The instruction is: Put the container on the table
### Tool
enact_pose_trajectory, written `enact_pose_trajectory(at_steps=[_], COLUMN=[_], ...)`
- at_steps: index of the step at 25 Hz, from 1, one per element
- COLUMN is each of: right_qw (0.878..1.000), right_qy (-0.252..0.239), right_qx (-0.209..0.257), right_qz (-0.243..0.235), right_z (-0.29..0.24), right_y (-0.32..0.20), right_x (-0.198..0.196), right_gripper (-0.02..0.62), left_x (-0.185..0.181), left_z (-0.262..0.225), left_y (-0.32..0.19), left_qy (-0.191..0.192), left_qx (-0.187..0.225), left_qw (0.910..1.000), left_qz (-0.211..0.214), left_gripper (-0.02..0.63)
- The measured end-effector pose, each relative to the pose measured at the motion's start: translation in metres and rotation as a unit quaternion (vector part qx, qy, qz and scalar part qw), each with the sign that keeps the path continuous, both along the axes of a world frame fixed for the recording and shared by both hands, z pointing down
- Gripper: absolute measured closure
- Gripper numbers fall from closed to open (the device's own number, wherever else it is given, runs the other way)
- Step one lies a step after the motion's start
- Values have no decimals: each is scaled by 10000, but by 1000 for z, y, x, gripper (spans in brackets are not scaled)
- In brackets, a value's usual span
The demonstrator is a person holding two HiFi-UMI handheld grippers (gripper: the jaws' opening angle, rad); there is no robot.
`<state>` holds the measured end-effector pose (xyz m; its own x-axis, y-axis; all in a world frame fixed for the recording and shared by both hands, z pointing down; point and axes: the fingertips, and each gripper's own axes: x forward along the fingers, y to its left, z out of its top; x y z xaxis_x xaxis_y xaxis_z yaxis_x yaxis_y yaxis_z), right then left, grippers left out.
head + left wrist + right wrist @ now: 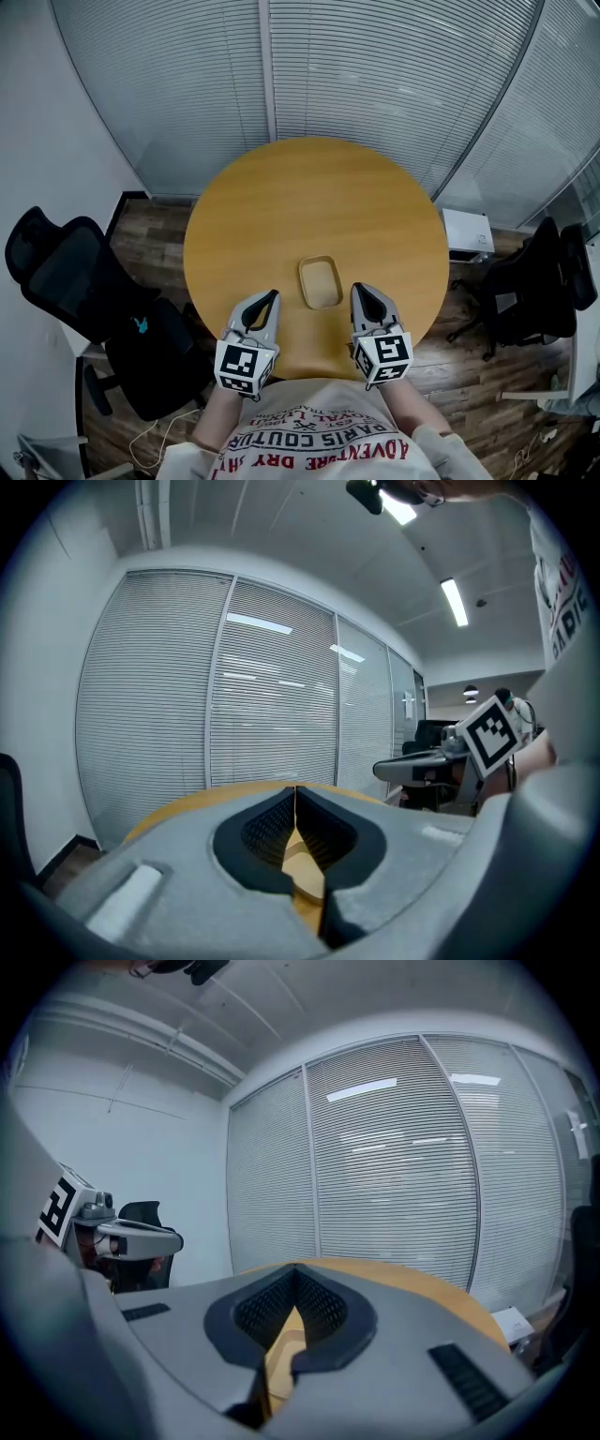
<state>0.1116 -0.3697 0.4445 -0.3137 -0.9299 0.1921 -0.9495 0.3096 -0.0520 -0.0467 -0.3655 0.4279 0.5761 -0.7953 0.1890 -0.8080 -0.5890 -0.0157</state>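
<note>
Container (320,282) sits open side up on the round worktop (309,197), close to the near edge, with its long axis running near-to-far. Left tool (271,296) and right tool (357,289) flank it, just beside, not touching. Both have jaws pressed together, nothing pinched.

The container (320,282) is a small, shallow tray, rectangular with rounded corners. It is pale tan, close in colour to the wood under it. It lies flat with its open side up and looks empty, its long sides running from near to far. It rests on the round wooden tabletop (309,192), in the nearer half, a little in from the edge.
</note>
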Motion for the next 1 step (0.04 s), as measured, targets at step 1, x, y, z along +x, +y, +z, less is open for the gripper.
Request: enact_pose_trajectory(at_steps=[1], right_qw=[10000], right_qy=[11], right_qx=[3], right_qz=[0], right_z=[0], right_y=[-1], right_x=[1], right_gripper=[589], left_x=[1], left_z=[0], left_y=[-1], left_qy=[1], left_qx=[-5], left_qw=[10000], left_qz=[7], left_gripper=[594])
